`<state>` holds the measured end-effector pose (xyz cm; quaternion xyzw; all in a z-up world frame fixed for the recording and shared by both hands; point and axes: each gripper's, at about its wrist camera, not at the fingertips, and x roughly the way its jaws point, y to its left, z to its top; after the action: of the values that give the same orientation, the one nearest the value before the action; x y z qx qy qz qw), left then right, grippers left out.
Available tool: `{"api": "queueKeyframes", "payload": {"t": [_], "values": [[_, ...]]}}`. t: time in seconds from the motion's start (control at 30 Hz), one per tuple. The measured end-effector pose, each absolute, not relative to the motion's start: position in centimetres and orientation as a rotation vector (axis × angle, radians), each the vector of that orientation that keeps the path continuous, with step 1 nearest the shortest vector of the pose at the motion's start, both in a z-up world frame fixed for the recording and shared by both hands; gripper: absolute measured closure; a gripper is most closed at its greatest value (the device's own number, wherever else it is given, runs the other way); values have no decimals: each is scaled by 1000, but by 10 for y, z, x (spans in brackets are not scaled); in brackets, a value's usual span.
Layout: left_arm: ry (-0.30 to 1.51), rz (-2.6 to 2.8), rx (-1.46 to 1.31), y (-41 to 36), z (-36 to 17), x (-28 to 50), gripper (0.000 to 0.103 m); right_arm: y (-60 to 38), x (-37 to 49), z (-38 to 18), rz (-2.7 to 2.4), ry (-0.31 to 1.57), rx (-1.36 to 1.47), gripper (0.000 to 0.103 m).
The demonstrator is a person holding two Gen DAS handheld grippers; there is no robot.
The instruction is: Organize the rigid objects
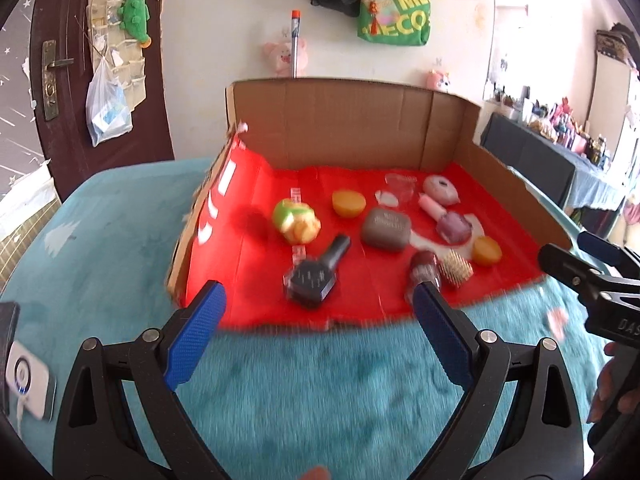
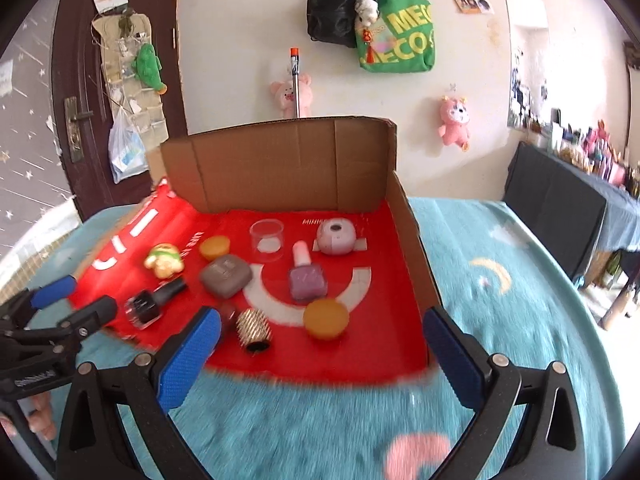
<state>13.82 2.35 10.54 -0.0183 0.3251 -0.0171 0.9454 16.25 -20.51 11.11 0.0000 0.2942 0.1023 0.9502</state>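
An open cardboard box [image 1: 352,120] [image 2: 280,160] with a red floor lies on a teal blanket. On the red floor lie a black nail-polish bottle [image 1: 316,272] [image 2: 154,300], a purple nail-polish bottle [image 1: 450,220] [image 2: 306,278], a grey case [image 1: 386,229] [image 2: 226,274], two orange lids [image 1: 349,202] [image 2: 326,318], a green-and-yellow toy [image 1: 296,220] [image 2: 164,260], a gold brush roller [image 1: 456,269] [image 2: 254,328], a pink round case [image 2: 336,236] and a clear cup [image 2: 267,238]. My left gripper [image 1: 320,340] is open and empty in front of the box. My right gripper [image 2: 320,360] is open and empty too.
The teal fleece blanket [image 1: 320,400] [image 2: 500,280] covers the surface. A white device [image 1: 26,380] lies at the left. A dark door [image 1: 100,60], hanging bags [image 2: 392,28] and plush toys are on the wall behind. A cluttered dark table [image 2: 560,216] stands at the right.
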Motion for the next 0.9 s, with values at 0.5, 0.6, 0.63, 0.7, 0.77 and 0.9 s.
{"api": "queueKeyframes", "payload": {"t": [0.5, 0.6, 0.63, 0.7, 0.77, 0.9], "values": [[803, -47, -68, 8, 72, 108, 8, -200, 118, 67, 149, 756, -71, 0], [840, -24, -58, 6, 60, 110, 8, -204, 122, 56, 126, 803, -71, 0], [847, -18, -54, 5, 58, 111, 8, -204, 124, 53, 120, 817, -74, 0], [851, 0, -38, 2, 55, 113, 8, -204, 128, 46, 107, 841, -85, 0], [857, 15, -26, 0, 53, 114, 8, -205, 130, 41, 95, 860, -89, 0], [885, 28, -10, -1, 48, 117, 7, -205, 133, 38, 98, 878, -77, 0]]}}
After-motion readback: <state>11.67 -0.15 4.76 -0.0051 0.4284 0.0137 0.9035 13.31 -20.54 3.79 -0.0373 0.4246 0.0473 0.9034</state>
